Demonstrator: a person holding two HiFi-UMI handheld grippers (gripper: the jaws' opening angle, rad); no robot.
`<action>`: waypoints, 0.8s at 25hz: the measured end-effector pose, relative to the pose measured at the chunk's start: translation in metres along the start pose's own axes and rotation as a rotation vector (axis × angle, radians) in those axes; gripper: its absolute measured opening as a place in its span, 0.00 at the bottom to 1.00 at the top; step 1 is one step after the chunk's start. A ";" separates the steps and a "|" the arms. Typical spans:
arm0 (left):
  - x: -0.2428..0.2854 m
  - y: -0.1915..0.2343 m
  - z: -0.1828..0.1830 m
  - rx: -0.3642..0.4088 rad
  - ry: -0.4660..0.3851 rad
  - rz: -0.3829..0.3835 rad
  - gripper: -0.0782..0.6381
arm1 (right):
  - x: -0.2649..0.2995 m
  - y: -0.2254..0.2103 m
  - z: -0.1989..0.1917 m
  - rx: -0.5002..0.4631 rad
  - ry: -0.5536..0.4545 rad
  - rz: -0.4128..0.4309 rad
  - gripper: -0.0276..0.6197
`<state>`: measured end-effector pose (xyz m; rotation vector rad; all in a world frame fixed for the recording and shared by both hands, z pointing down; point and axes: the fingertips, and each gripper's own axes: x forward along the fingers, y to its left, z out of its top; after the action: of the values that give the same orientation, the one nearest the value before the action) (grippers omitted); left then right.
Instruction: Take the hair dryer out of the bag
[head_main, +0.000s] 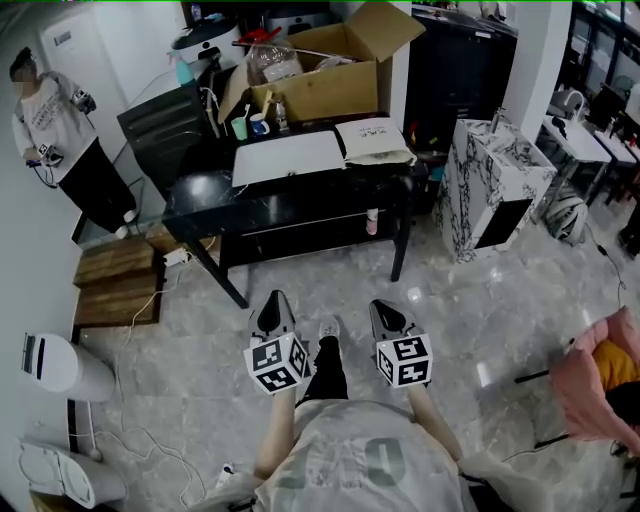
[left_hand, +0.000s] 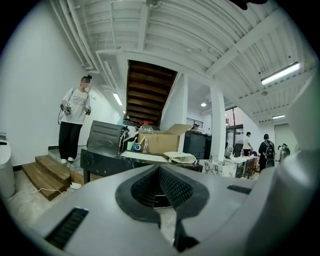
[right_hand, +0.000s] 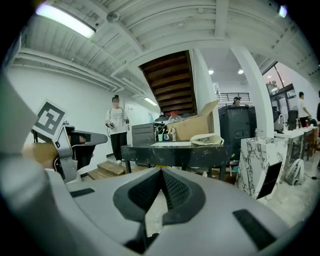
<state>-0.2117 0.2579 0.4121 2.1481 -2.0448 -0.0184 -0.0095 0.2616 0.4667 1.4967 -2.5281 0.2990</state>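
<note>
Head view, looking steeply down. The left claw (head_main: 277, 303) and the right claw (head_main: 384, 306) are held side by side over the pale marble floor (head_main: 470, 300), each carrying its marker cube, and both point toward a black counter (head_main: 195, 195) that stands well apart from them.

In the left gripper view the ribbed pads of the left claw meet along the midline, so it is closed with nothing between them. The right gripper view shows the same for the right claw: closed and empty. The left claw's marker cube (right_hand: 49, 121) appears at the left edge of that view.

The bag (head_main: 373, 140), a cream cloth tote with dark print, lies flat on the far right part of the counter, just beside a white rectangular board (head_main: 288, 157). The hair dryer cannot be made out in any view. Behind the board and bag stands an open cardboard box (head_main: 320, 85), with a teal cup (head_main: 240, 128) and a small bottle (head_main: 281, 116) near its left end.

A white cabinet with marble veining (head_main: 490, 185) stands on the floor to the right of the counter. Wooden steps (head_main: 115, 280) lie to the counter's left, and a standing person (head_main: 60, 130) in a light top and dark trousers is beyond them. A pink cloth (head_main: 590, 385) hangs at the right edge.
</note>
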 end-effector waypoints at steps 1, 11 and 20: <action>0.014 0.002 0.002 -0.005 -0.010 -0.008 0.15 | 0.011 -0.005 0.004 -0.002 -0.003 -0.005 0.09; 0.195 0.024 0.034 -0.029 0.017 -0.099 0.15 | 0.175 -0.036 0.070 -0.084 0.025 0.035 0.09; 0.334 0.080 0.080 0.005 -0.013 -0.089 0.15 | 0.329 -0.054 0.144 -0.129 0.005 0.049 0.09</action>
<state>-0.2825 -0.0865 0.3813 2.2460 -1.9567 -0.0394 -0.1263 -0.0789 0.4186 1.3866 -2.5296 0.1430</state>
